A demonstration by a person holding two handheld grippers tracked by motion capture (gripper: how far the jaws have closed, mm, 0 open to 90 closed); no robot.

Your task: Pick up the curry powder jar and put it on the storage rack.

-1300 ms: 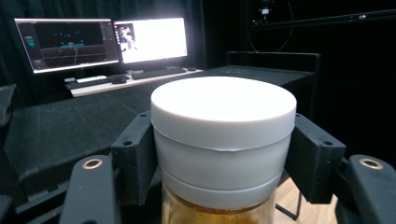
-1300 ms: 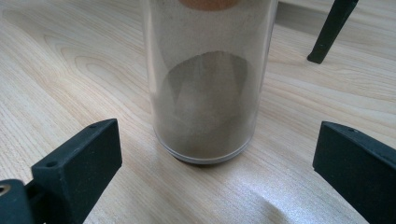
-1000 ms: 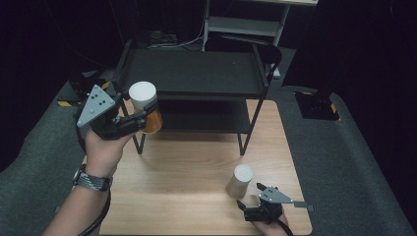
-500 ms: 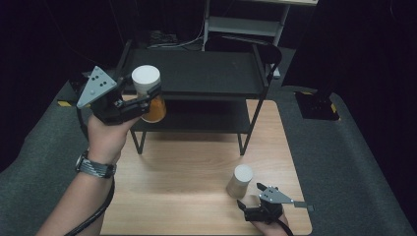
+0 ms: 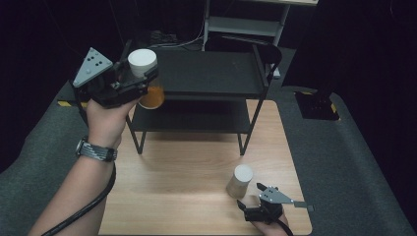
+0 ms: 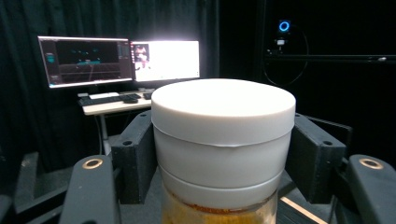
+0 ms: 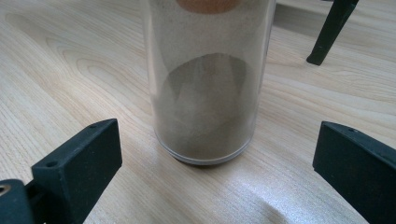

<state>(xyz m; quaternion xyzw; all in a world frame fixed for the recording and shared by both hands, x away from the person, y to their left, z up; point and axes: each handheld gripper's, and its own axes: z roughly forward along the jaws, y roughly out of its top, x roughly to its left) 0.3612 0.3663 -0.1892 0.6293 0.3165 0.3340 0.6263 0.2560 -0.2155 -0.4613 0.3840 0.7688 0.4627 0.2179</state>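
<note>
A jar with a white lid and orange contents (image 5: 146, 78) is held in the air at the top left corner of the black two-tier shelf (image 5: 211, 73). My left gripper (image 5: 135, 78) is shut on it; in the left gripper view the jar (image 6: 223, 140) is clamped between both jaws, just under the lid. A second white-lidded jar of brown powder (image 5: 240, 180) stands upright on the wooden table (image 5: 187, 172). My right gripper (image 5: 253, 205) rests open just in front of it. In the right gripper view this jar (image 7: 205, 79) stands ahead of the spread jaws, untouched.
The shelf's legs (image 5: 244, 142) stand on the table's far half, and one leg (image 7: 331, 30) is close behind the brown jar. Grey padding (image 5: 344, 162) surrounds the table. Monitors on a desk (image 6: 121, 63) stand in the dark background.
My left gripper has lifted the orange jar up and away from me, from beside the shelf's lower tier to the level of its top tier. The right gripper has stayed put.
</note>
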